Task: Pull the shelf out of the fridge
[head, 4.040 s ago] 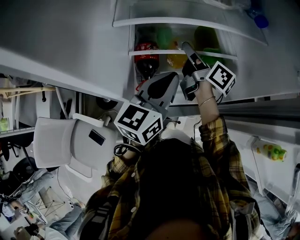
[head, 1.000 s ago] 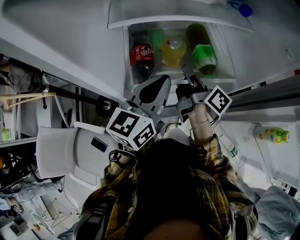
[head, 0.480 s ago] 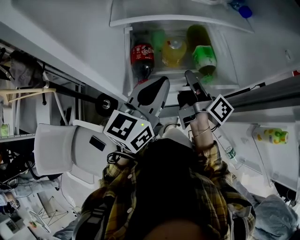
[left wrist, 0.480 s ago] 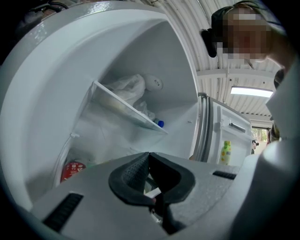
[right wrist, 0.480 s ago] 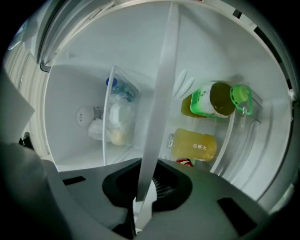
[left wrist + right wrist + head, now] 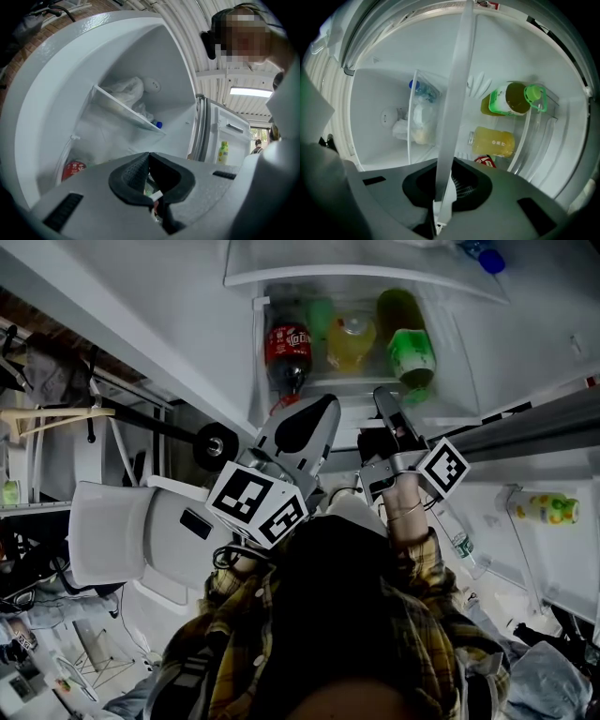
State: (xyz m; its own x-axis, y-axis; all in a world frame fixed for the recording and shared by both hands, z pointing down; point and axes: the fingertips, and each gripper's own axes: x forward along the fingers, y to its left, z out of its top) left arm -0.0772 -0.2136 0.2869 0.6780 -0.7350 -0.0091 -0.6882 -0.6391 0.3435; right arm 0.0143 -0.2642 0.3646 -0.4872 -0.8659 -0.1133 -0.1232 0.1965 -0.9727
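Your right tool (image 6: 443, 206) clamped the shelf (image 6: 457, 93) by its front edge, clear only in its own view, not the head view. Your left tool (image 6: 150, 178) was closed, empty.

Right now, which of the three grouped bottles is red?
The cola bottle, leftmost in the head view; the others are the yellow bottle and green bottle.

Workshop/shed-type space, not home kitchen: corrugated metal roof (image 6: 187, 28) w/ strip light (image 6: 253, 91) overhead, open fridge (image 6: 51, 103) w/ cola bottle (image 6: 286, 348) inside, white chair (image 6: 122, 531) nearby, person in bkgd (image 6: 257, 146).
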